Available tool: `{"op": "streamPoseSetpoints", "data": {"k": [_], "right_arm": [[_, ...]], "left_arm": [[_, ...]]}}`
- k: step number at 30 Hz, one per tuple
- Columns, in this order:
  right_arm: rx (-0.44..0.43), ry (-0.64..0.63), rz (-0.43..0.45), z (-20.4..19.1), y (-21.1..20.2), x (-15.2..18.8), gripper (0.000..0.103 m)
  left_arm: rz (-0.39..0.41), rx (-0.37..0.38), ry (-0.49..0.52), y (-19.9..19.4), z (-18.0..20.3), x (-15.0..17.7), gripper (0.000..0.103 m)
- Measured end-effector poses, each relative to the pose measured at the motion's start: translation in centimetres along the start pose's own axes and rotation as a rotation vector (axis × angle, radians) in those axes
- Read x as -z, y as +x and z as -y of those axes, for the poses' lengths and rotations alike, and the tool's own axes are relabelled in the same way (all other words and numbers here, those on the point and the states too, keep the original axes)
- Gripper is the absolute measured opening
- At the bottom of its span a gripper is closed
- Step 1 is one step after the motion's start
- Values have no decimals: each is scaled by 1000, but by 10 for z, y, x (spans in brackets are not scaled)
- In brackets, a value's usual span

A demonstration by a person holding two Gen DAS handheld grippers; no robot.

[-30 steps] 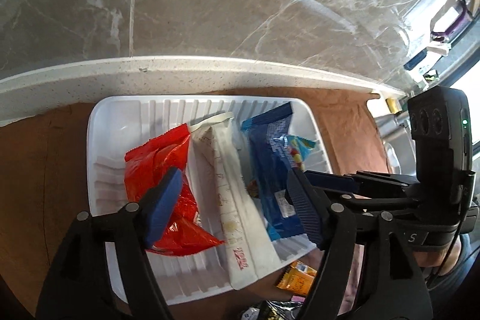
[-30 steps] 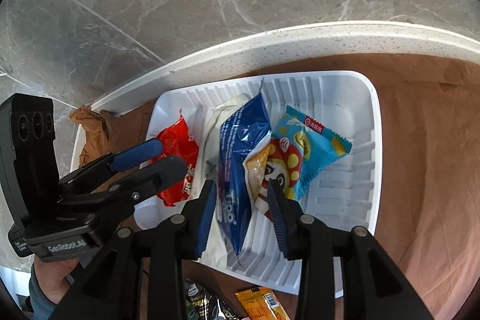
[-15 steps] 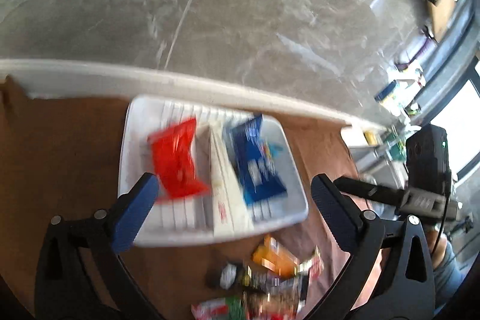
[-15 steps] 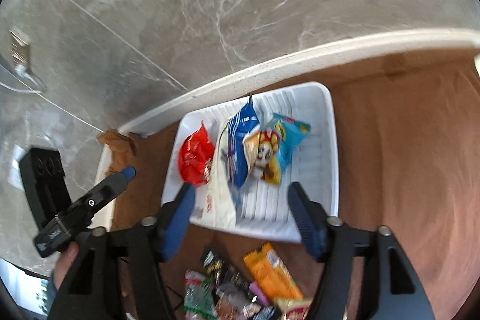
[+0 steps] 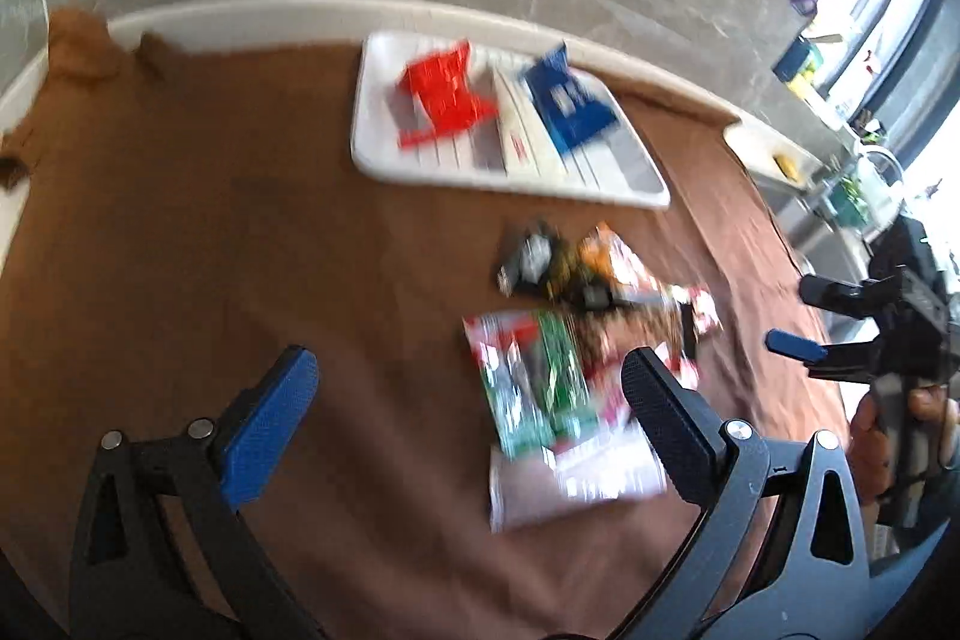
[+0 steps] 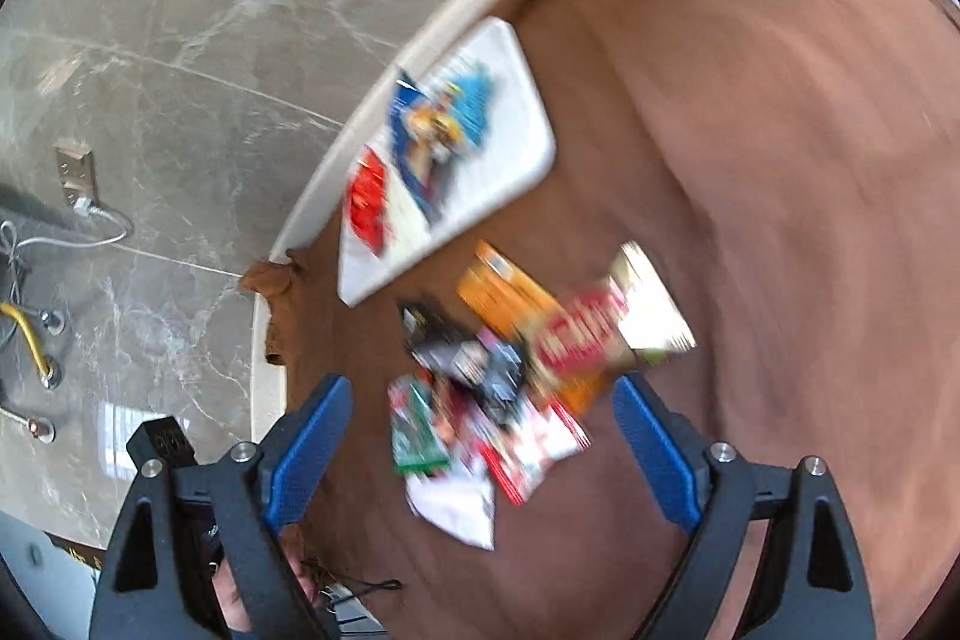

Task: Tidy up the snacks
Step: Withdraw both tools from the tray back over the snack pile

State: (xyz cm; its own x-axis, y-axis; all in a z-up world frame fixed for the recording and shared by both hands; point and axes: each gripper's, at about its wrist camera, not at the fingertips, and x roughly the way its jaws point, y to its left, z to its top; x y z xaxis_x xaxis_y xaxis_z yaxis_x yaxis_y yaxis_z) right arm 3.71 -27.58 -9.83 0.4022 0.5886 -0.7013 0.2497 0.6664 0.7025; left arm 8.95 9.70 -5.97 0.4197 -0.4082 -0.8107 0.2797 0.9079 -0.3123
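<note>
A white ribbed tray (image 5: 600, 184) (image 6: 522, 160) sits far back on the brown cloth, holding a red packet (image 5: 444, 94) (image 6: 367, 199), a white packet (image 5: 517, 142) and a blue packet (image 5: 567, 103) (image 6: 414, 142). A loose pile of snack packets (image 5: 570, 340) (image 6: 516, 370) lies on the cloth in front of the tray. My left gripper (image 5: 468, 400) is open and empty, hovering over the cloth left of the pile. My right gripper (image 6: 480, 424) has its jaws still opening, nothing pressed between them, with the pile below it. Both views are blurred by motion.
The brown cloth (image 5: 180, 250) covers a pale-rimmed round table (image 5: 252, 13) above a grey marble floor (image 6: 180, 10). The right gripper and a hand (image 5: 876, 382) show at the left view's right edge. Cables and a wall socket (image 6: 75, 172) lie at the far left.
Both grippers pulled back from the tray, where they stood over the packets, and opened wide. The tray now looks small and far; the loose pile has come into view.
</note>
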Motion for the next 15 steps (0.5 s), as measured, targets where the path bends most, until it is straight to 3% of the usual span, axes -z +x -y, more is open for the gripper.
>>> {"op": "streamPoseSetpoints", "data": {"k": [8,15], "right_arm": [[25,-38,-81,0,9,44,90],[46,-71,-83,-6,10,60,90]], "left_arm": [[-120,127,-55,9,-1,40,103],[-160,106,-17,17,11,47,103]]}}
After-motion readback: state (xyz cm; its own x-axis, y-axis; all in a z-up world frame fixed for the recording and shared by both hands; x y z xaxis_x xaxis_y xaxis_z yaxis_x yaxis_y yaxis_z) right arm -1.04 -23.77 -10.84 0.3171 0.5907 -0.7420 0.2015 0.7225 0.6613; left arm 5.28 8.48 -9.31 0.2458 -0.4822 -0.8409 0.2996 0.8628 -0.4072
